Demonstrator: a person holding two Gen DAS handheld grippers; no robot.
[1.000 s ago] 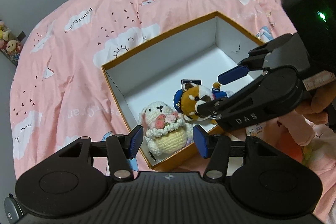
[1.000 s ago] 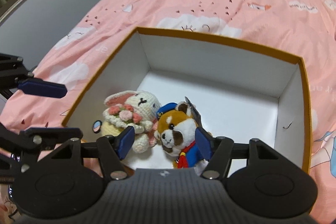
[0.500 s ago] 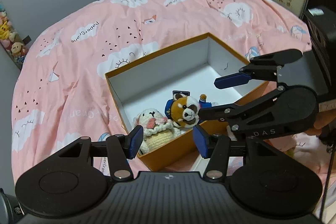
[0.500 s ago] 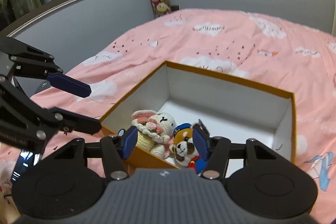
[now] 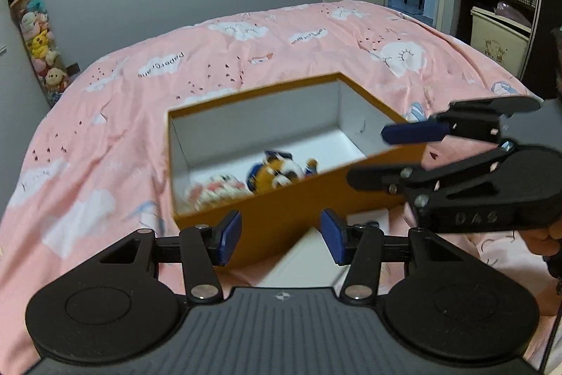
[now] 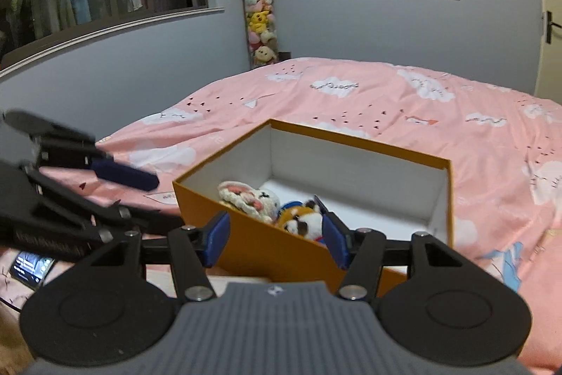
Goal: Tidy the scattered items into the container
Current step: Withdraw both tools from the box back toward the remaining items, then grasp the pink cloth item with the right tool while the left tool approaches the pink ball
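Holding: left gripper (image 5: 281, 236) and right gripper (image 6: 275, 239), both parted, both empty; left jaws just narrowed slightly.
Box: orange cardboard box (image 6: 368, 143), ahead of both.
Toys: cream crocheted bunny (image 6: 251, 199), brown-white plush (image 6: 302, 220), inside near wall.

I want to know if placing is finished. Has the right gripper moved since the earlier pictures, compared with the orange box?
Yes. The right gripper has pulled back from the orange box: earlier it hung over the two plush toys, now it is outside the near wall, open and empty.
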